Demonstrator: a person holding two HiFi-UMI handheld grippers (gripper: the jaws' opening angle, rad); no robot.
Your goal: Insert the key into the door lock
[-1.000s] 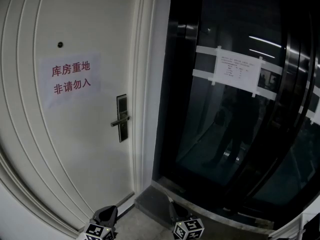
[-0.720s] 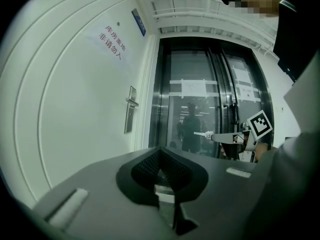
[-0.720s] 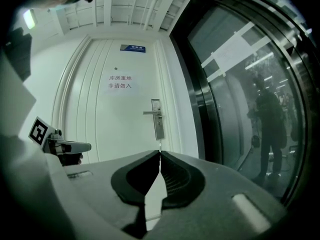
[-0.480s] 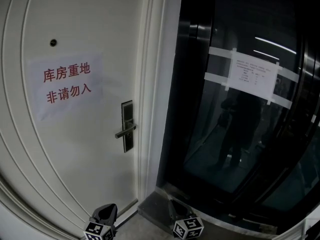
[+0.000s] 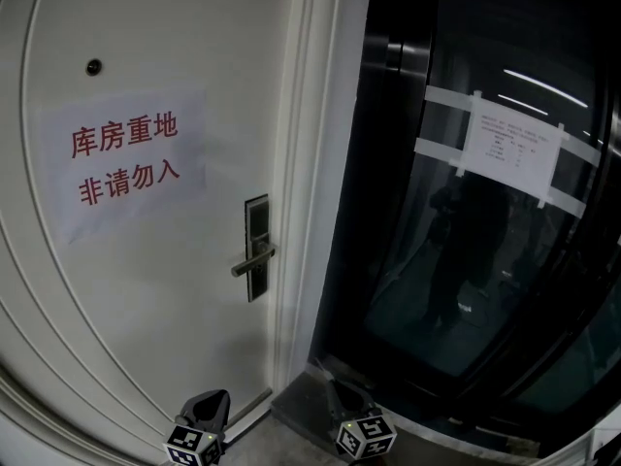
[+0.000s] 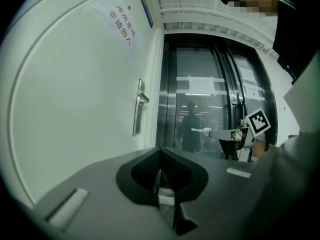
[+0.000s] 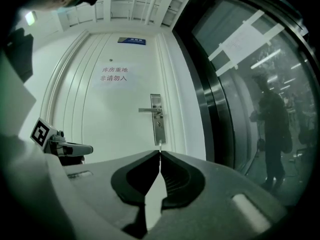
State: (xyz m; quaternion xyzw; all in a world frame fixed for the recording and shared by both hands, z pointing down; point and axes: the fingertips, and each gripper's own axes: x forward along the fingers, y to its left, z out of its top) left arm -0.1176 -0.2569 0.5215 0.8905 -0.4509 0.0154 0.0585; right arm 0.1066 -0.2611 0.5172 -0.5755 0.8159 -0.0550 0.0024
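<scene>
The right gripper [image 7: 160, 153] has its jaws pressed together on the key [image 6: 201, 130], whose thin tip sticks out past the jaw tips. It points level at the white door [image 5: 146, 299] and is apart from it. In the right gripper view the key tip lines up just under the lock plate [image 5: 257, 247], below the handle [image 5: 252, 259] and the keyhole [image 7: 158, 123], without touching any of them. The left gripper [image 6: 159, 149] is just left of the right one, at the near bottom edge of the head view. Its jaws are together with nothing between them, and it also points level, toward the door frame and the glass. On the door, left of the lock plate, hangs a sheet [image 5: 126, 158] with red print. A peephole [image 5: 93, 67] sits above it. Right of the door frame stands a dark glass door [image 5: 466, 289] with a paper [image 5: 511, 149] taped across it. The glass reflects a standing person.
</scene>
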